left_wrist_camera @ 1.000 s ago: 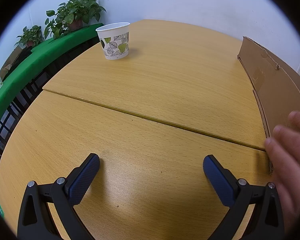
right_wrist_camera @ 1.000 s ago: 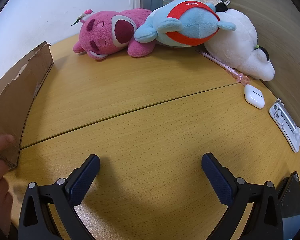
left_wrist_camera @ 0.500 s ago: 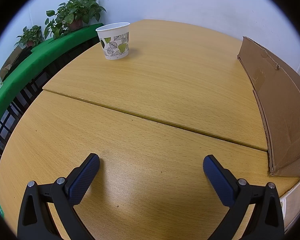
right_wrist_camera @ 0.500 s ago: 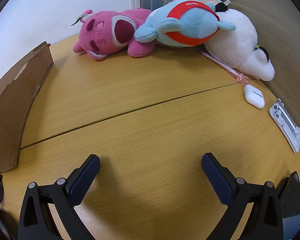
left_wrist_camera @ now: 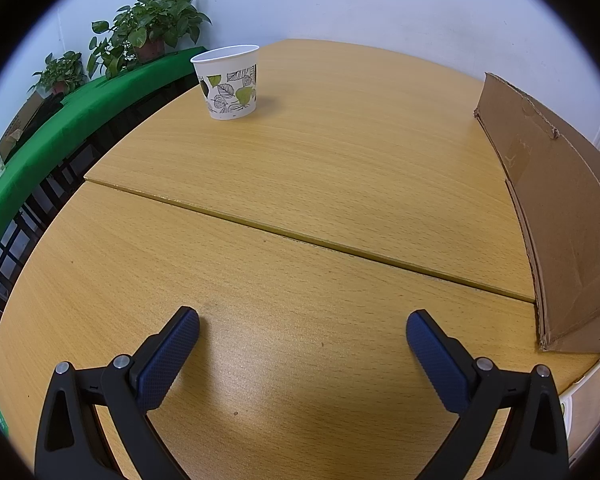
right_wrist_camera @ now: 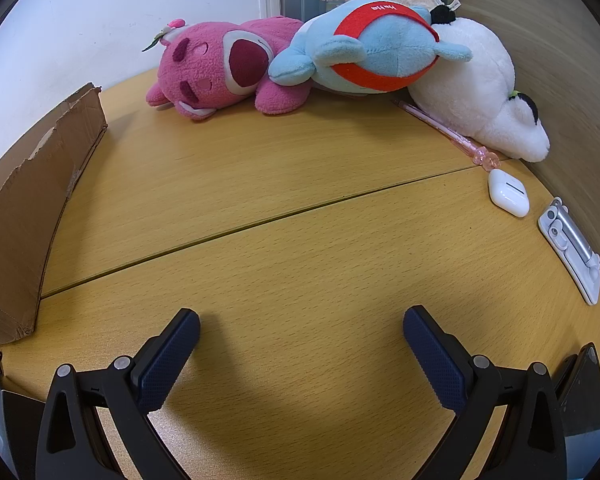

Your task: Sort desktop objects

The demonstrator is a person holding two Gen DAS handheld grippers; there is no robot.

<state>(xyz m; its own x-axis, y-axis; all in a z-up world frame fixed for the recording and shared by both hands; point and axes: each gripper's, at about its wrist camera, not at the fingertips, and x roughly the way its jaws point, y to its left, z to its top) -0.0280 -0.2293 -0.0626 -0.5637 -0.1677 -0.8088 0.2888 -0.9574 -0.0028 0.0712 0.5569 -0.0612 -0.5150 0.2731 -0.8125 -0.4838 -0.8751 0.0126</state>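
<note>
A second earlier, a person's hand had rested at the near corner of the cardboard box (left_wrist_camera: 556, 216); now it was gone from both views, and a white-edged flat object (left_wrist_camera: 590, 400), only partly visible, showed just in front of that corner. Nothing else had moved, and both grippers had stayed where they were.

The left gripper (left_wrist_camera: 302, 354) hovered low over the wooden table (left_wrist_camera: 300, 184) with its blue-padded fingers (left_wrist_camera: 168, 356) wide apart and nothing between them. The box stood to the right of this gripper, its brown side wall upright. Well to the left of the box, near the far edge of the table, stood an upright paper cup (left_wrist_camera: 229, 82) printed with leaves. Beyond the cup, off the table, potted plants (left_wrist_camera: 148, 32) sat on a green-covered ledge (left_wrist_camera: 60, 120).

The right gripper (right_wrist_camera: 302, 350) also hung over bare table, its fingers equally wide apart and empty. In this view the box (right_wrist_camera: 32, 208) stood to the left. Far to the right of the box, against the back wall, lay a pink plush toy (right_wrist_camera: 224, 68), a blue and red plush toy (right_wrist_camera: 368, 52) leaning on it, and a white plush toy (right_wrist_camera: 480, 92) beside them. A pink pen (right_wrist_camera: 444, 130) lay touching the white toy. Just past its tip was a white earbud case (right_wrist_camera: 508, 192), and beside that a white and silver clip-like device (right_wrist_camera: 572, 252). No object lay on the table between either gripper and these things.
</note>
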